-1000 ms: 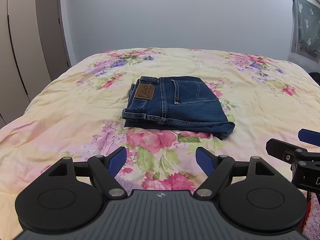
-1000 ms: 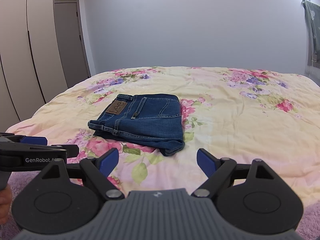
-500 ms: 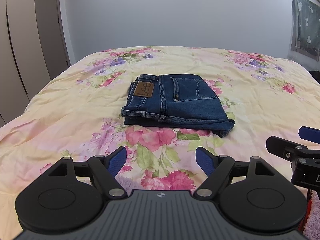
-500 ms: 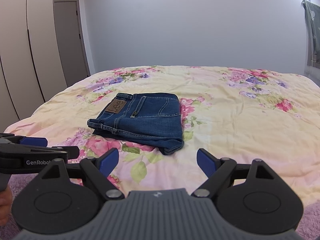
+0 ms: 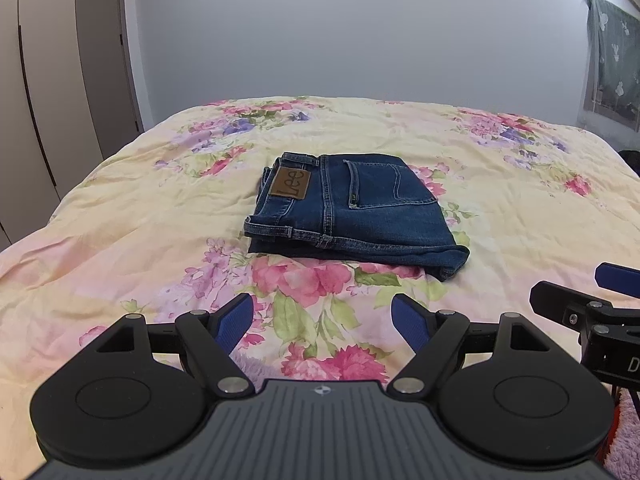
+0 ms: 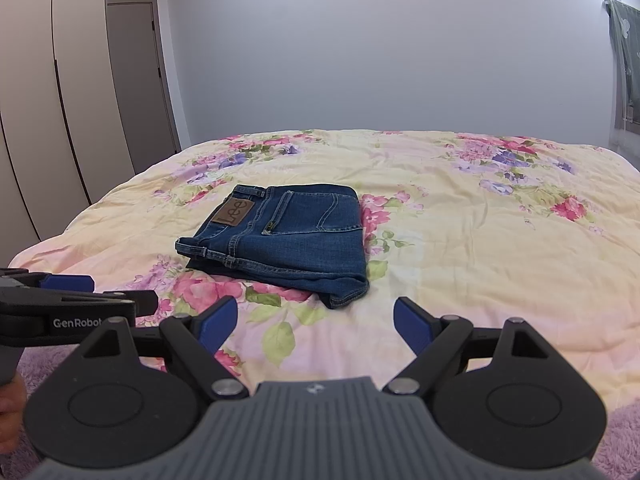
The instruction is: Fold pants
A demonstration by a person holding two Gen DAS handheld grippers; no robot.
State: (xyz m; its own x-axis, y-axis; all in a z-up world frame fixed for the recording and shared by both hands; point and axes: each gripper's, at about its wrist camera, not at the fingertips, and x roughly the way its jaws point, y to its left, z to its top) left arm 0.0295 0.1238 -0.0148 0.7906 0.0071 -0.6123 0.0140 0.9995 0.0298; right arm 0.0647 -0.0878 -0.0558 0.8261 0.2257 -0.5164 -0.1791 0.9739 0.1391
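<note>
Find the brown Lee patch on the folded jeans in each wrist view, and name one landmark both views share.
Left wrist view: the patch sits just left of centre, near the far left corner of the jeans.
Right wrist view: the patch lies left of centre, again at the jeans' far left corner.
Shared landmark: the back pocket immediately right of the patch.

A: Anything move?
B: Barely. In the right wrist view, the jeans crept a hair toward 12 o'clock.
A: Grippers?
B: In the left wrist view, the right gripper dipped slightly toward 6 o'clock since half a second ago. Shifts are tiny, hard to call more.
</note>
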